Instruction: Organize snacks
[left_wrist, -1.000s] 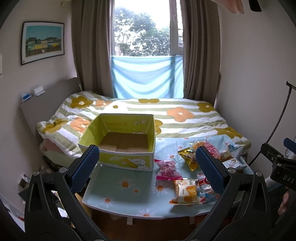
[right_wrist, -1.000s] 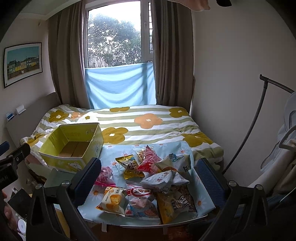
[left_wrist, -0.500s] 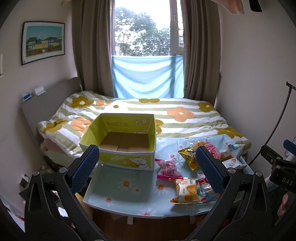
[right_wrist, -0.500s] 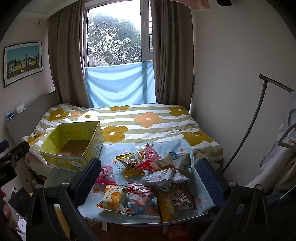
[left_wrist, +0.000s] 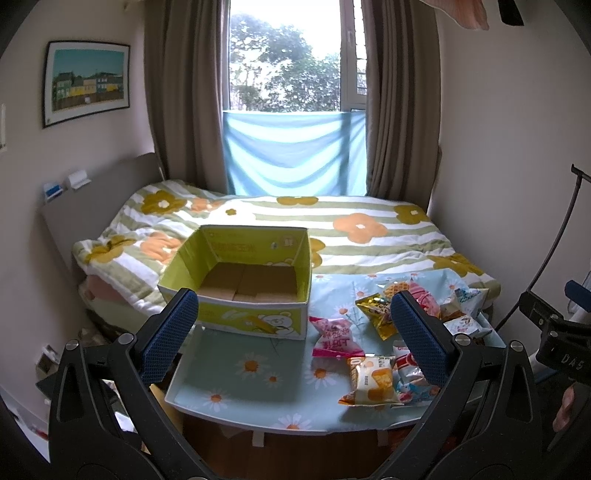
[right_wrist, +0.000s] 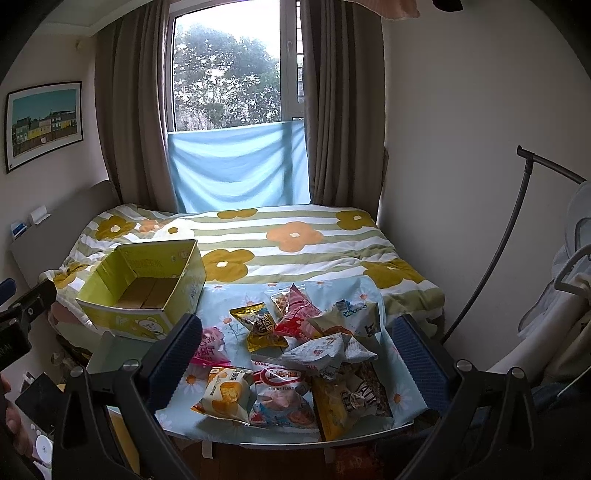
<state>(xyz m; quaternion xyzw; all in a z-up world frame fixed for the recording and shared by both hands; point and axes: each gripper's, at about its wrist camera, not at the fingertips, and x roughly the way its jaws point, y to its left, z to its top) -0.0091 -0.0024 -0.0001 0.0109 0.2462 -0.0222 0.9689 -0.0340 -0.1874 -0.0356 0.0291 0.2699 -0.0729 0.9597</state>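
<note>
Crinkly, glossy foil snack packets (right_wrist: 295, 347) lie heaped beside an empty yellow-green cardboard box (left_wrist: 243, 280) on the daisy-print bench (left_wrist: 236, 384). Both the left claw (left_wrist: 295, 332) and right claw (right_wrist: 295, 350) hang released, holding nothing.

Left tool (left_wrist: 293, 330) and right tool (right_wrist: 297, 352), both wide-spread, empty, level and side by side.

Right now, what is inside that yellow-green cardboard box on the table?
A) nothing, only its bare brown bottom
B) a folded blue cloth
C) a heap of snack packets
A: the box shows only its brown flaps, and the snack packets lie beside it on the table.
</note>
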